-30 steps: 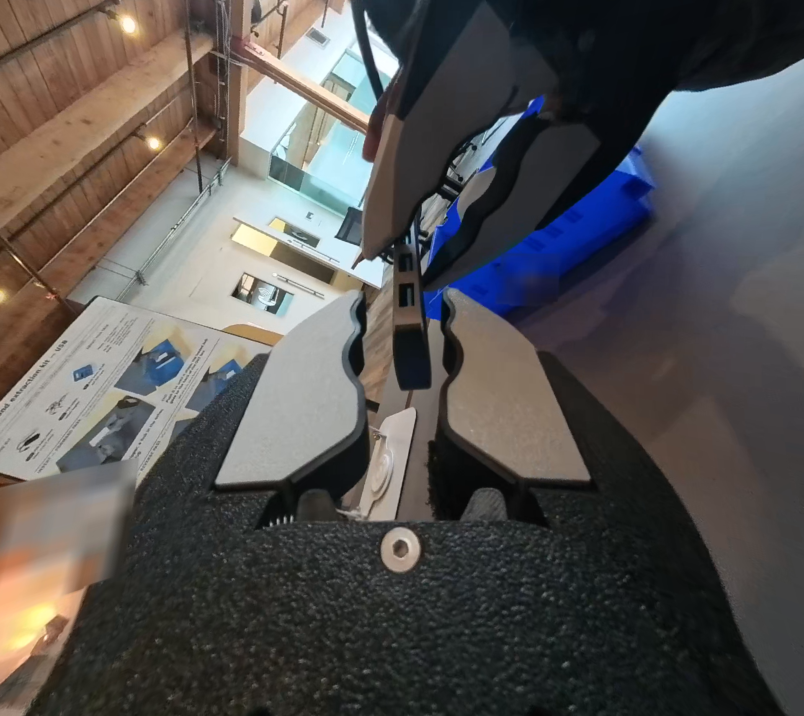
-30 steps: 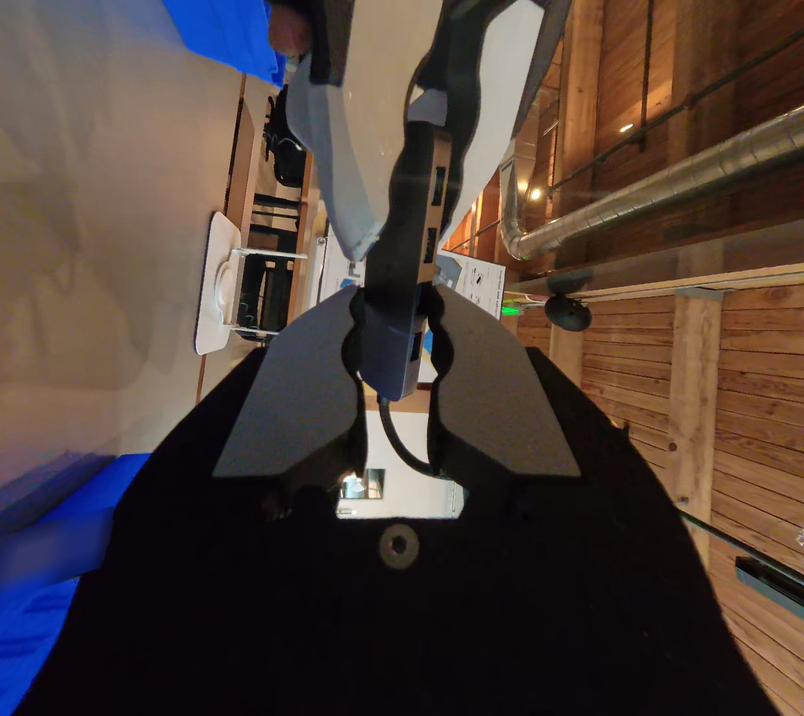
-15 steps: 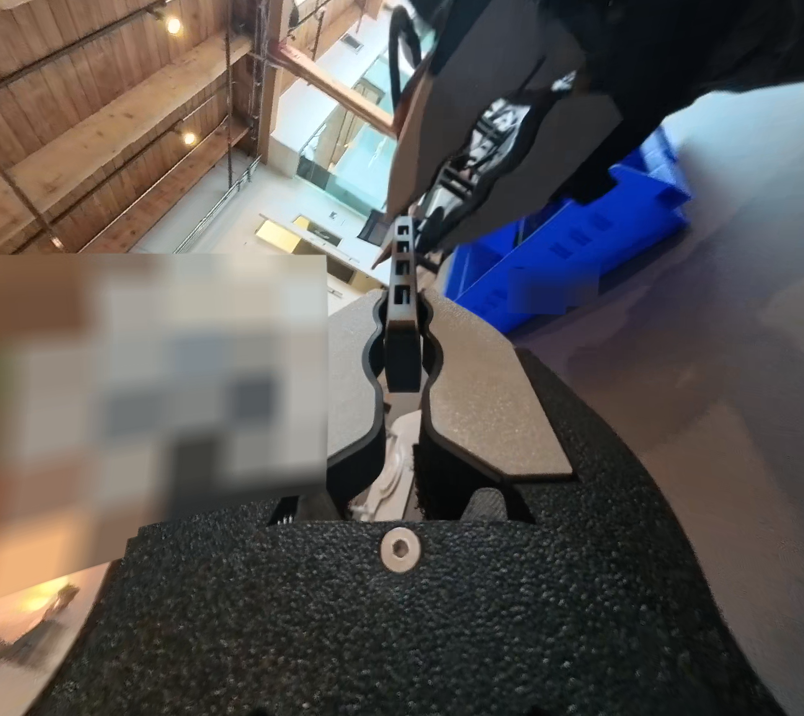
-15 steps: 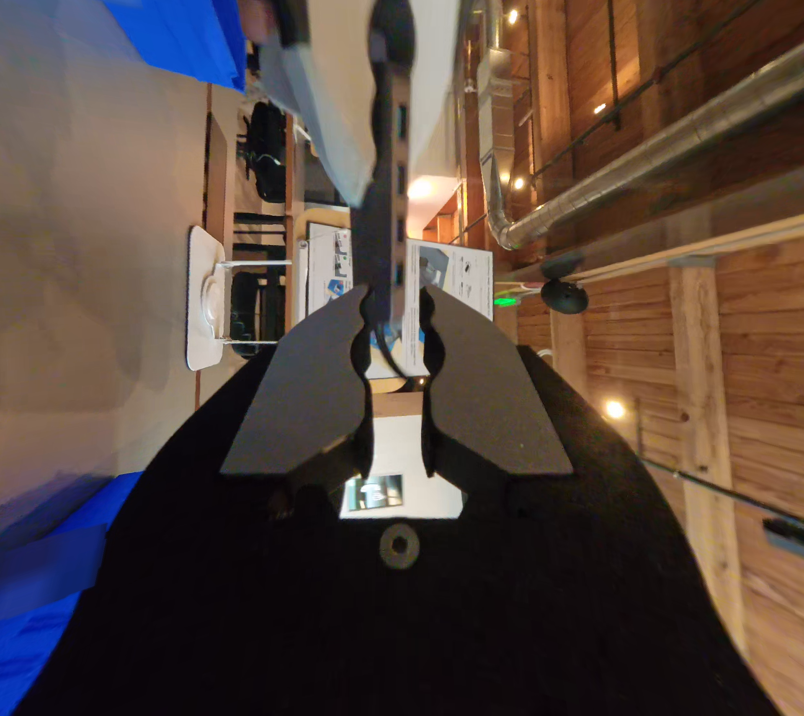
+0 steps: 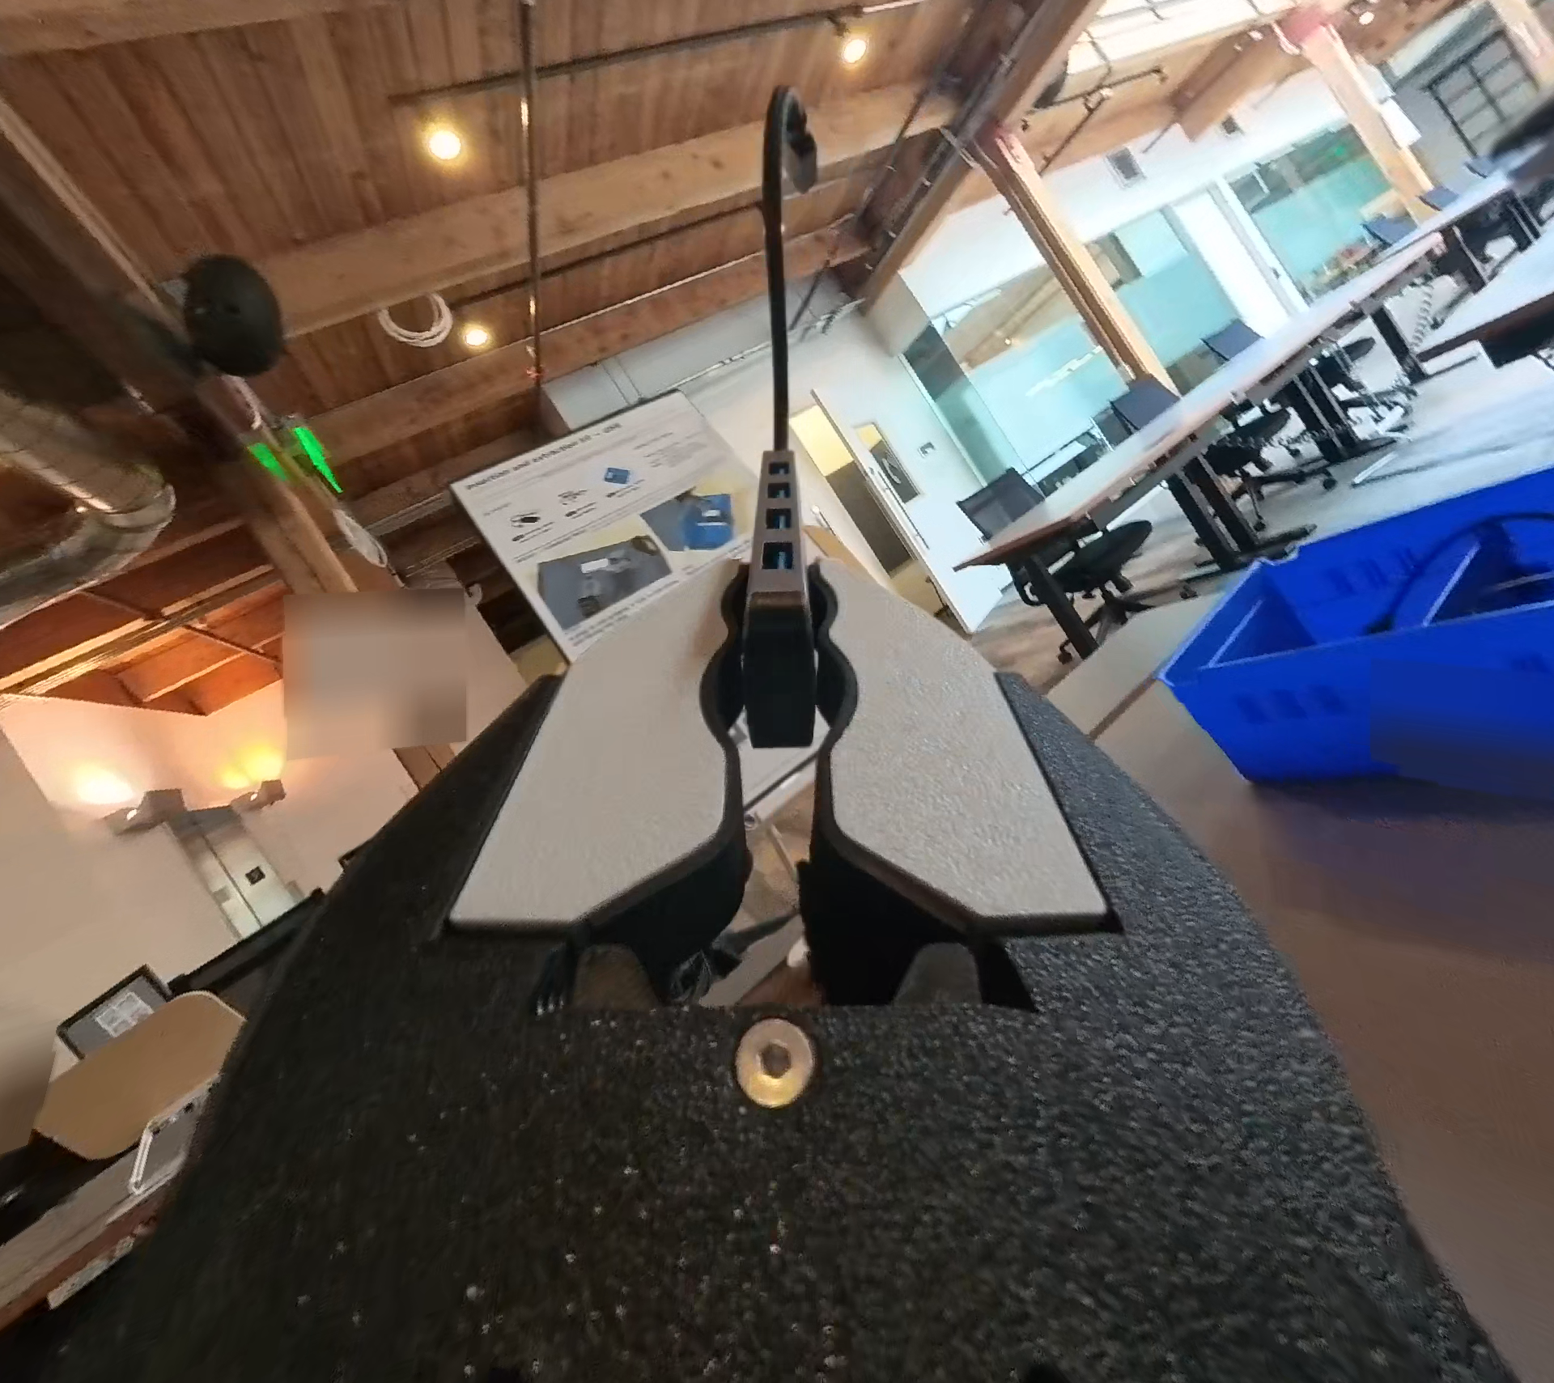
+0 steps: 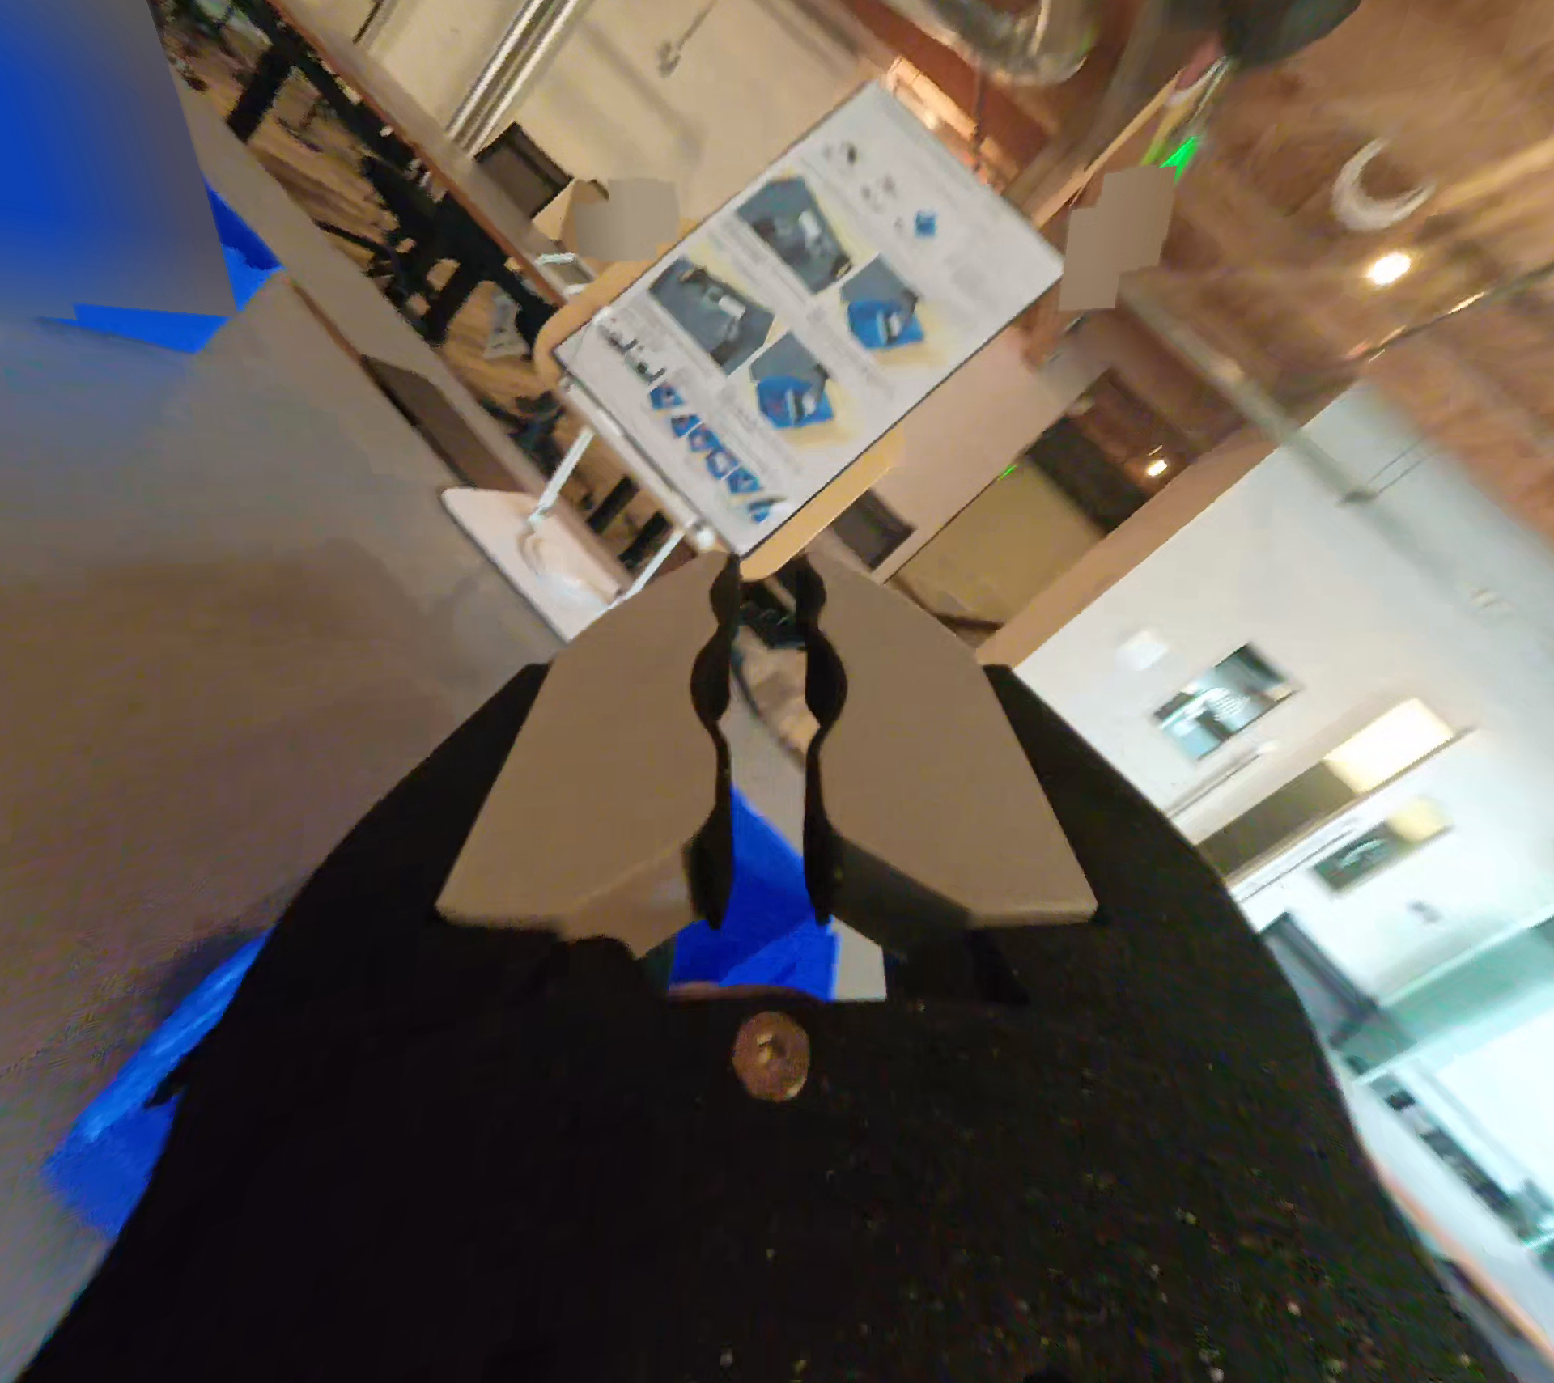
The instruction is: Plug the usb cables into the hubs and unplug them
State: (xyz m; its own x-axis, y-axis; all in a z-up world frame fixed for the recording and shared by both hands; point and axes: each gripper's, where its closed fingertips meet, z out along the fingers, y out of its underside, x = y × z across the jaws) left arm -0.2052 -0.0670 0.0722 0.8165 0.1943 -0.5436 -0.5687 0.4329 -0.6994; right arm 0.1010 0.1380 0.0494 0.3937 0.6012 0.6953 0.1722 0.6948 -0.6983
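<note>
My left gripper (image 5: 778, 577) is shut on the lower end of a dark USB hub (image 5: 778, 514). The hub stands upright in the air, with several blue ports facing me. Its black cable (image 5: 778, 300) rises from the top and curls over to a loose plug (image 5: 800, 153). My right gripper (image 6: 765, 573) shows in the blurred right wrist view. Its jaws stand a narrow gap apart with nothing between them. Neither view shows the other gripper. I see no other USB cable.
A blue bin (image 5: 1345, 670) stands on the grey table (image 5: 1387, 1006) to the right of the left gripper. An instruction poster (image 6: 807, 334) on a white stand (image 6: 521, 544) is ahead; it also shows in the left wrist view (image 5: 605, 510). Office desks and chairs (image 5: 1219, 468) lie beyond.
One second ago the right gripper held the hub while the left closed on it. The right has let go and pulled away. The left now holds the hub alone and has swung upright.
</note>
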